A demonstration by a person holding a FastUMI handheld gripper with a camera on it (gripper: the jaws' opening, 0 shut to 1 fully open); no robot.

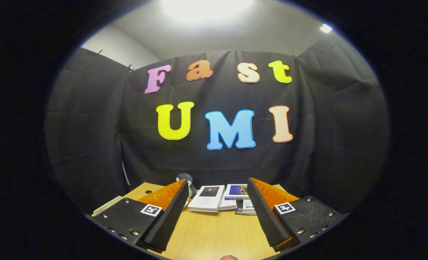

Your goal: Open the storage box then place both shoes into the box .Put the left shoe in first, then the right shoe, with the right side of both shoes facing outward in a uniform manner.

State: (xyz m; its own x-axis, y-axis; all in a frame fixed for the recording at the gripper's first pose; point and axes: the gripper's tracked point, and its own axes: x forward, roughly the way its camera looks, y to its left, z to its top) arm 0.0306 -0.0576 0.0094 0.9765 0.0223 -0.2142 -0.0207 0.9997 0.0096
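My gripper is held up high over a wooden table, pointing at the booth's black wall. Its two fingers stand wide apart and open, with nothing between them. Bare tabletop lies between the fingers.
At the table's far edge, beyond the fingers, lie a few books or booklets and a small card with a printed marker. A dark plush toy peeks out behind the left finger. A pale flat item lies at the left corner.
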